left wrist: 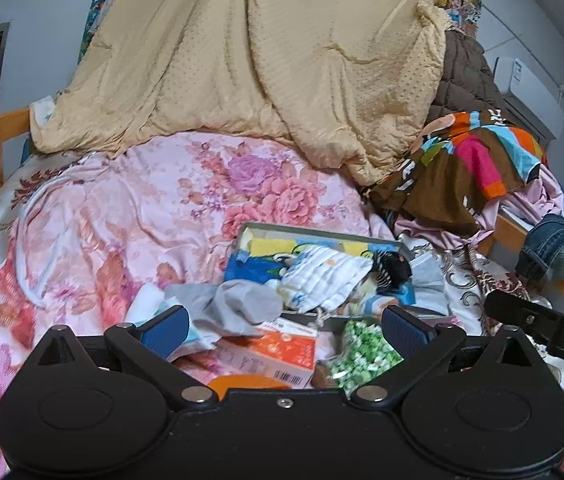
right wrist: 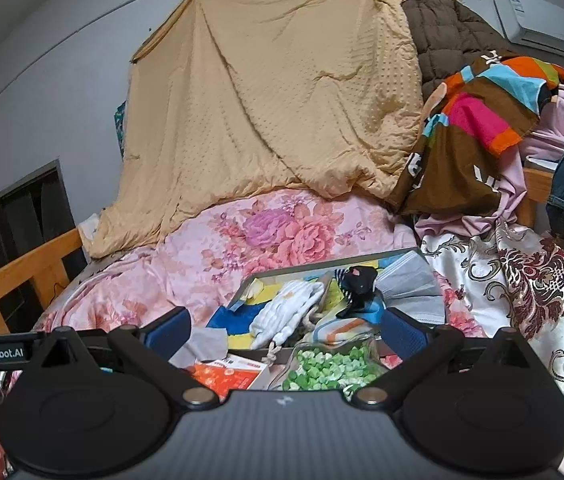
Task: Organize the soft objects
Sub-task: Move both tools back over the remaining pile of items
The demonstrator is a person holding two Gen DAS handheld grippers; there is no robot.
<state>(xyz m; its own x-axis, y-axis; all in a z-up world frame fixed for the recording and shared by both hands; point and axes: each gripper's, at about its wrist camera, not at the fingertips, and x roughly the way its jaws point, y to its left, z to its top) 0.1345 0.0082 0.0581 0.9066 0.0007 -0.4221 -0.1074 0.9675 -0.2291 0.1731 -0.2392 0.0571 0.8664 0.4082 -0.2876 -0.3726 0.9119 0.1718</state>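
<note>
Right gripper (right wrist: 283, 330) spread empty, cluttered box (right wrist: 301, 270) on floral quilt (right wrist: 282, 228)

A tan quilt (left wrist: 250, 60) with a raised dot pattern hung above a pink bedspread (left wrist: 162, 208) printed with rose and purple peonies. Beside it lay a brown cloth (right wrist: 477, 120) striped in orange, magenta and turquoise, and a cream sheet (right wrist: 521, 280) with maroon and gold scrolls. The grey-rimmed box (left wrist: 321, 236) held yellow, blue and white fabrics; a bag (right wrist: 329, 372) held green and white pieces.
</note>
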